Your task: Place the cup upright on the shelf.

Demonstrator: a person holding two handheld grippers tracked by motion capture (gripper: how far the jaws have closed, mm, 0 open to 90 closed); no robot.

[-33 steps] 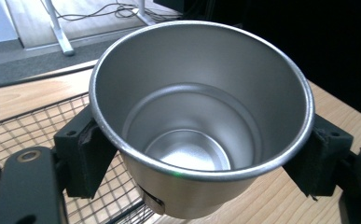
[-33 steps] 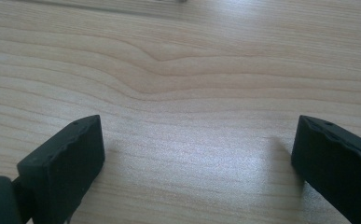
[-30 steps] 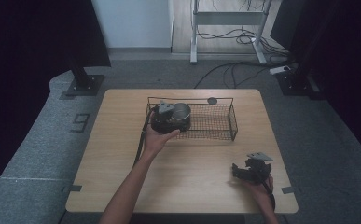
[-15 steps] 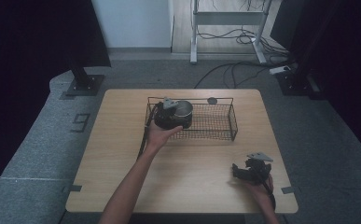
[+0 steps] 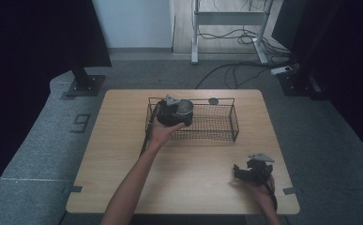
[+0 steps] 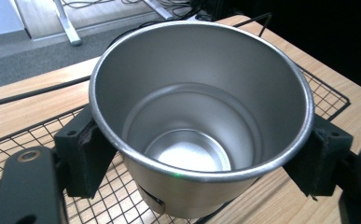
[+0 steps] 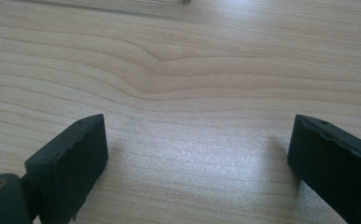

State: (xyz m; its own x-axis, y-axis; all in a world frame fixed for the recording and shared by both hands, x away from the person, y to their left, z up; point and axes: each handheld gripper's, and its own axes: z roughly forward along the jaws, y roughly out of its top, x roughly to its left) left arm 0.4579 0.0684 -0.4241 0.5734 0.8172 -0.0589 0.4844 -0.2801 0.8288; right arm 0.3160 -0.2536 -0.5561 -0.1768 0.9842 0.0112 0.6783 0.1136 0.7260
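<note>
A steel cup (image 6: 201,126) stands upright and empty between the black jaws of my left gripper (image 6: 201,163), which is shut on its sides. In the high view that left gripper (image 5: 172,112) holds the steel cup (image 5: 185,108) over the left end of a black wire basket (image 5: 216,123); I cannot tell whether the cup touches the mesh. My right gripper (image 5: 245,172) rests low over the table's front right part. Its jaws stand wide open over bare wood in the right gripper view (image 7: 199,154).
The wooden table (image 5: 123,159) carries the basket at its far middle. A small dark round object (image 5: 213,101) lies just behind the basket. Cables and a metal stand's legs are on the floor beyond the table.
My left gripper has carried the cup a little farther and to the right over the basket's left end. The right gripper has stayed where it was.
</note>
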